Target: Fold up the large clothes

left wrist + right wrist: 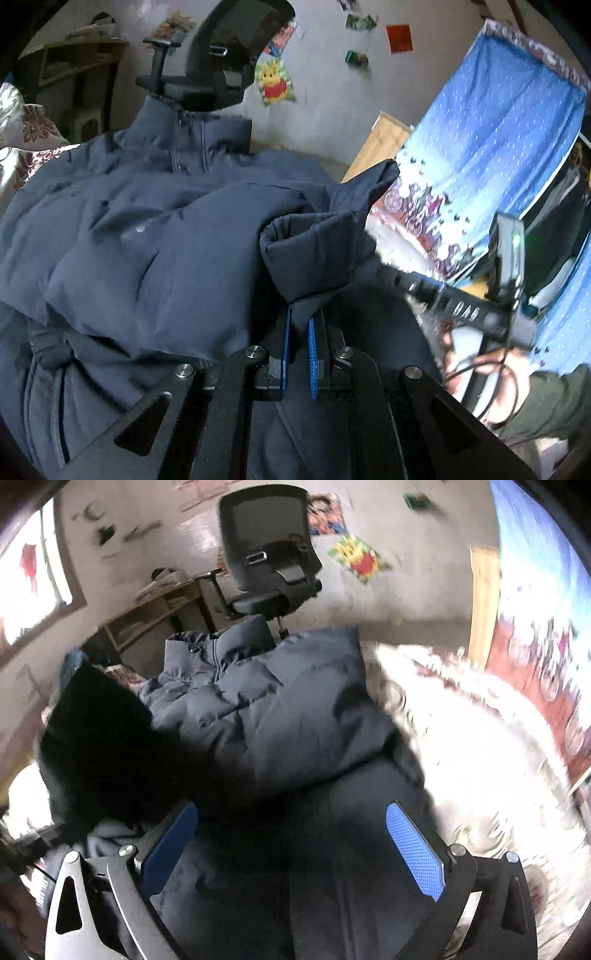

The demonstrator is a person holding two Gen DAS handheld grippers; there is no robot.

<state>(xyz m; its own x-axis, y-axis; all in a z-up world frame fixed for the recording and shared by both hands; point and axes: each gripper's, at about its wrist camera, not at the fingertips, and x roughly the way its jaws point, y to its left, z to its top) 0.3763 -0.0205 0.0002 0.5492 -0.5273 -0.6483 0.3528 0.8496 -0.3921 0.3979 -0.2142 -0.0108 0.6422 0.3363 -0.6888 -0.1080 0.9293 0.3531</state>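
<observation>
While the dark blue puffer jacket [147, 236] lies spread across the middle of the left wrist view, collar toward the office chair [225, 62] at the top, the left gripper [299, 325] is clenched on a fold of its sleeve cuff [314, 251] just above the blue pads. The right gripper [291, 834] hangs released, jaws wide apart, over the jacket's lower part at the bottom of the right wrist view, with the patterned bedcover [480, 768] bright at the right. Judging by the quilted bulk, the jacket is soft, springy and light for its size, with a slick shell likely to slide from a shallow pinch. Seams, cuffs and the hem probably give the firmest hold, since puffed panels would compress and slip.
</observation>
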